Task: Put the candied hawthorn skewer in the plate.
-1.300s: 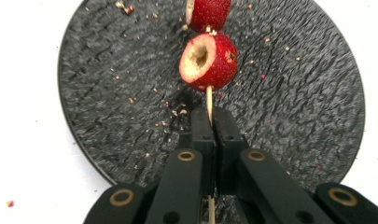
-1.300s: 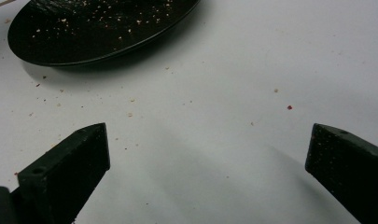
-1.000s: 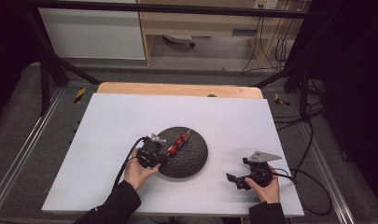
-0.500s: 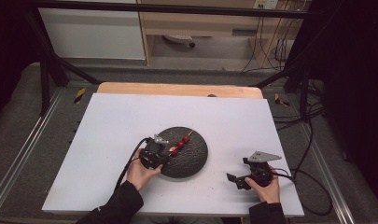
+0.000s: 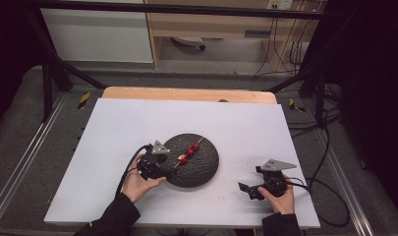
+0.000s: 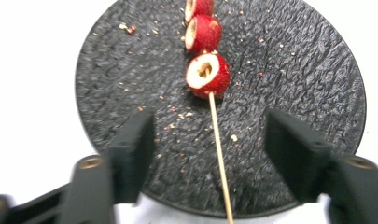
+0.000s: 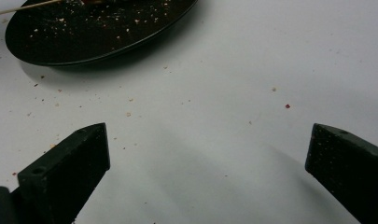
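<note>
Left gripper view puts us right over the skewer: a thin wooden stick running up between the two black jaws, touching neither of them, with three red hollowed fruit pieces threaded on its far end. The left gripper has just been opening, and its jaws now stand well apart on either side of the stick, so the skewer is released and lies flat on the dark, rough-textured plate, among scattered crumbs. From the high view, the skewer lies at a slant across the plate, its bare end pointing toward the left gripper, which sits at the plate's left rim in the person's left hand. Well off to the right, the right gripper rests low over the white table, clear of the plate; in the right gripper view its jaws are spread wide with nothing between them but bare tabletop and a few crumbs, the plate's edge lying farther off.
</note>
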The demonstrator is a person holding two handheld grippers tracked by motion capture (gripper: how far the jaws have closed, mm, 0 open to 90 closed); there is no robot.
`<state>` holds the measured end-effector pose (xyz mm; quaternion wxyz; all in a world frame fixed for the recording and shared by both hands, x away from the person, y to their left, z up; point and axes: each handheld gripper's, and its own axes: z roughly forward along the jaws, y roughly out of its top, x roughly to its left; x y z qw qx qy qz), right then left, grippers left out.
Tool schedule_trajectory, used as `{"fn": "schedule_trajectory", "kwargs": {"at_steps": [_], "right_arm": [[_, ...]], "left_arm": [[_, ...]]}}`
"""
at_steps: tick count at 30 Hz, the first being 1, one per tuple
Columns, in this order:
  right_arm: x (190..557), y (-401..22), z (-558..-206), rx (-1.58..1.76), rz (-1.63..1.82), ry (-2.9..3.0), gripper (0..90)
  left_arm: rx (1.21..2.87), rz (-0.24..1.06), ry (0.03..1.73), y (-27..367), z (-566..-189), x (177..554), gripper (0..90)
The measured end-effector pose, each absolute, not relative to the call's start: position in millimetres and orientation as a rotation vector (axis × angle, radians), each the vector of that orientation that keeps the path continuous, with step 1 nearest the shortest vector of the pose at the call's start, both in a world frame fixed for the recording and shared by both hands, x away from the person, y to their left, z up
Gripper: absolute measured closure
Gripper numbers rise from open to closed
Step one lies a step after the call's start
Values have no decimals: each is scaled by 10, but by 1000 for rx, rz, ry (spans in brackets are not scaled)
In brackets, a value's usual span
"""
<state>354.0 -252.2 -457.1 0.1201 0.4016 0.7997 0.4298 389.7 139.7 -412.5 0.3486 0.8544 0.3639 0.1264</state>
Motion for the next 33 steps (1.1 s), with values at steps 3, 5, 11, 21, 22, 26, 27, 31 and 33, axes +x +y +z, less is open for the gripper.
{"fn": "schedule_trajectory", "kwargs": {"at_steps": [3, 5, 11, 21, 22, 26, 27, 31, 33], "right_arm": [[3538, -2522, -4569, 1176, 1257, 2336, 6], [3538, -2526, -4566, 1172, 1260, 2336, 6], [3537, -2525, -4564, 1178, 1266, 2333, 6], [3538, -2527, -4560, 1180, 1279, 2329, 6], [3539, -2525, -4562, 1180, 1278, 2328, 6], [3540, -2519, -4566, 1186, 1281, 2328, 6], [3539, -2519, -4566, 1187, 1280, 2329, 5], [3535, -2522, -4561, 1191, 1281, 2330, 5], [3534, -2524, -4562, 1190, 1278, 2331, 5]], "left_arm": [[2208, 331, 931, 1487, -4085, 3877, 215], [2204, 323, 930, 1557, -4063, 3865, 162], [2187, 341, 924, 1794, -4026, 3800, 82], [2123, 386, 973, 2311, -4152, 3638, 68], [2116, 393, 978, 2356, -4178, 3620, 67], [2104, 418, 992, 2496, -4276, 3557, 67], [2100, 423, 996, 2526, -4301, 3541, 68], [2077, 440, 1006, 2631, -4408, 3489, 68], [2070, 438, 1010, 2668, -4458, 3466, 68]]}}
